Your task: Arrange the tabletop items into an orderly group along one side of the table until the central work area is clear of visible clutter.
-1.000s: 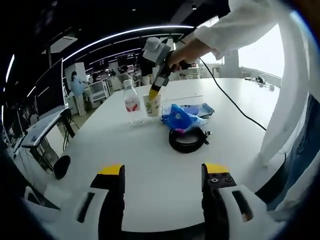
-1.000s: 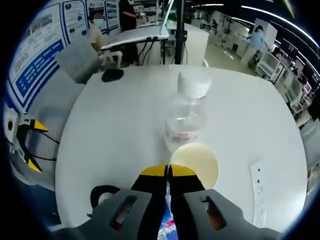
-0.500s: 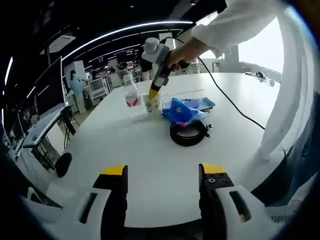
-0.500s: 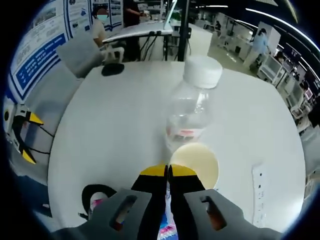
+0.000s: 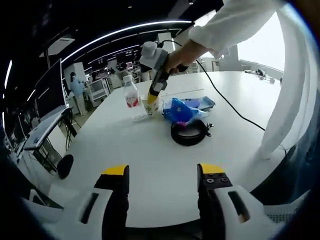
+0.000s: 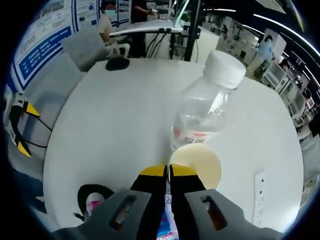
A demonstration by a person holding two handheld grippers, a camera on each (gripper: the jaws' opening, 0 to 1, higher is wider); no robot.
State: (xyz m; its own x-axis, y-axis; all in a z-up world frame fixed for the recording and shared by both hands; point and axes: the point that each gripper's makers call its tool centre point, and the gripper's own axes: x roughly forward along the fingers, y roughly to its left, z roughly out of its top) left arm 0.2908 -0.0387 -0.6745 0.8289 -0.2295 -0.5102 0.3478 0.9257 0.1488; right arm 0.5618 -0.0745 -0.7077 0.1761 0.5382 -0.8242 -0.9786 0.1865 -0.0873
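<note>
Cream paper cup (image 6: 196, 163) stands touching the water bottle (image 6: 207, 112), its rim pinched between the right gripper (image 6: 168, 172)'s closed jaws. Move it low and level, so the bottle stays upright. Left gripper (image 5: 161, 173) hangs spread wide, empty, over the white table (image 5: 150, 165).

Bare table (image 5: 150, 165) lies open across the lower middle of the left gripper view. Bottle (image 5: 131, 98), cup (image 5: 153, 105), blue bag (image 5: 181, 111) and black coil (image 5: 189, 133) crowd upper centre.

Open-plan lab: wall posters (image 6: 47, 37), rows of workstations (image 5: 100, 87) (strip-lit).
</note>
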